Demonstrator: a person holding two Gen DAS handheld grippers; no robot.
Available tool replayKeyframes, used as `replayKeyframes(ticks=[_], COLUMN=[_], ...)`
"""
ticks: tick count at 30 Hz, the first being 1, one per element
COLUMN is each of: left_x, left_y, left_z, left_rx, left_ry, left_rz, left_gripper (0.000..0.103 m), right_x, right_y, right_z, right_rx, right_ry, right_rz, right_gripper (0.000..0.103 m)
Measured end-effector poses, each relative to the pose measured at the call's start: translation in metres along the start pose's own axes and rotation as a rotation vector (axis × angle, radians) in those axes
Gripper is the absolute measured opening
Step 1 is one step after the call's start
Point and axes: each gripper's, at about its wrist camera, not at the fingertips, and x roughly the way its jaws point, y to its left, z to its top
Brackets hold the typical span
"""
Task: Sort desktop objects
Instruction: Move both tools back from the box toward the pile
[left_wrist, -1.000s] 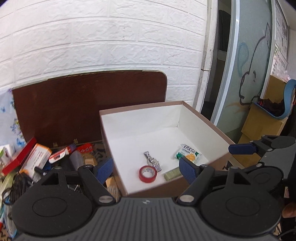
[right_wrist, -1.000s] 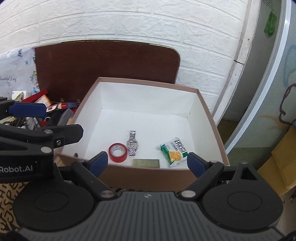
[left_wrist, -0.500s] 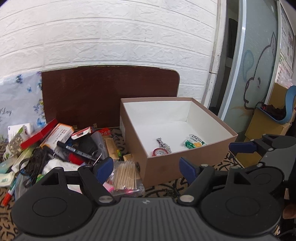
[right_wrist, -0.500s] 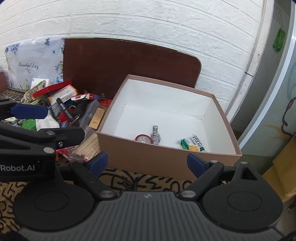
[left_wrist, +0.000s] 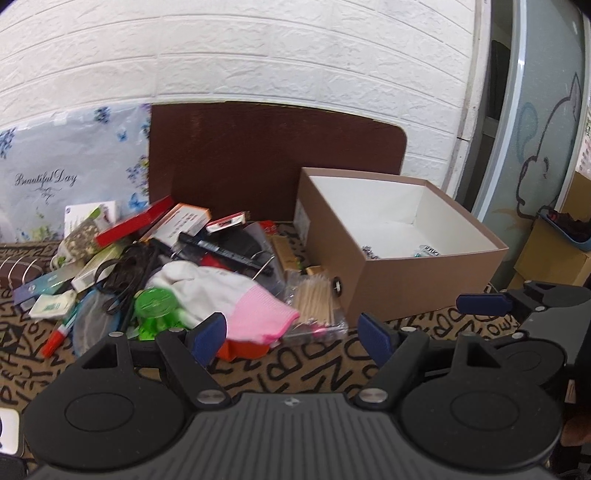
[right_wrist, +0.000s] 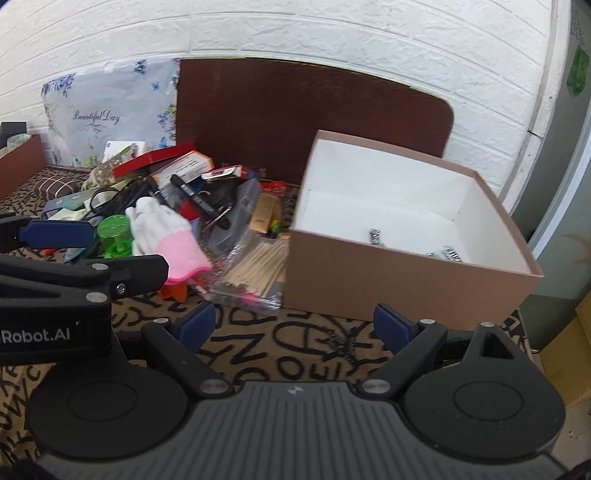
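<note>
Clutter pile (left_wrist: 177, 269): heap of small objects on the tabletop, ahead and left of both grippers, just left of the box.
Left gripper (left_wrist: 293, 334): jaws spread wide with nothing between them, held above the patterned mat, facing the near edge of the pile.
Right gripper (right_wrist: 293, 325): jaws spread wide, holding nothing, held over the mat in front of the box.
Glove (left_wrist: 229, 291): white with a pink cuff, lying on top of the pile nearest the left gripper.
Green bottle (left_wrist: 155, 304): just left of the glove, touching it.
Wooden sticks (right_wrist: 258, 264): bundle in a clear bag, lying between the glove and the box wall.
Black marker (left_wrist: 225, 253): lying across the middle of the pile, behind the glove.
Box (right_wrist: 406, 280): brown outside, white inside, open on top, on the mat right of the pile; a watch (right_wrist: 375, 236) and a green packet (right_wrist: 447, 254) peek above its near wall.
Mat (right_wrist: 295, 347): tan with black letter shapes, covering the tabletop.
Brown board (left_wrist: 273, 158): leaning against the white brick wall behind the pile and box.
</note>
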Motion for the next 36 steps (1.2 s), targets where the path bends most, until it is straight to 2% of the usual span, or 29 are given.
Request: replayKeyframes(ticks=[7, 10, 14, 18, 24, 29, 31, 33, 36], left_x=[-0.006, -0.002, 0.012, 0.023, 0.043, 0.055, 0.059, 0.066, 0.077], left_y=[0.027, 0.042, 0.063, 0.079, 0.103, 0.124, 0.127, 0.130, 0.133], left_z=[-0.015, -0.025, -0.033, -0.032, -0.030, -0.030, -0.029, -0.028, -0.023], left_rx=[-0.045, -0.067, -0.119, -0.166, -0.197, -0.239, -0.240, -0.240, -0.234], left_ry=[0.019, 0.046, 0.103, 0.124, 0.126, 0.140, 0.134, 0.133, 0.136], left_rz=[0.014, 0.009, 0.040, 0.042, 0.103, 0.122, 0.115, 0.106, 0.093], left_gripper=[0.082, 0.082, 0.082, 0.082, 0.082, 0.082, 0.082, 0.080, 0.075], right_x=[0.007, 0.014, 0.027, 0.040, 0.055, 0.075, 0.086, 0.096, 0.103], right_y=[0.026, 0.035, 0.042, 0.052, 0.062, 0.073, 0.078, 0.082, 0.091], right_z=[-0.005, -0.012, -0.020, -0.024, -0.015, -0.010, -0.010, -0.010, -0.012], right_rx=[-0.015, -0.022, -0.032, -0.077, -0.145, -0.156, -0.155, -0.152, -0.153], right_ry=[0.007, 0.009, 0.024, 0.013, -0.031, -0.008, 0.025, 0.059, 0.075], right_rz=[0.068, 0.120, 0.203, 0.217, 0.210, 0.273, 0.293, 0.322, 0.380], right_gripper=[0.090, 0.090, 0.090, 0.090, 0.090, 0.089, 0.087, 0.072, 0.067])
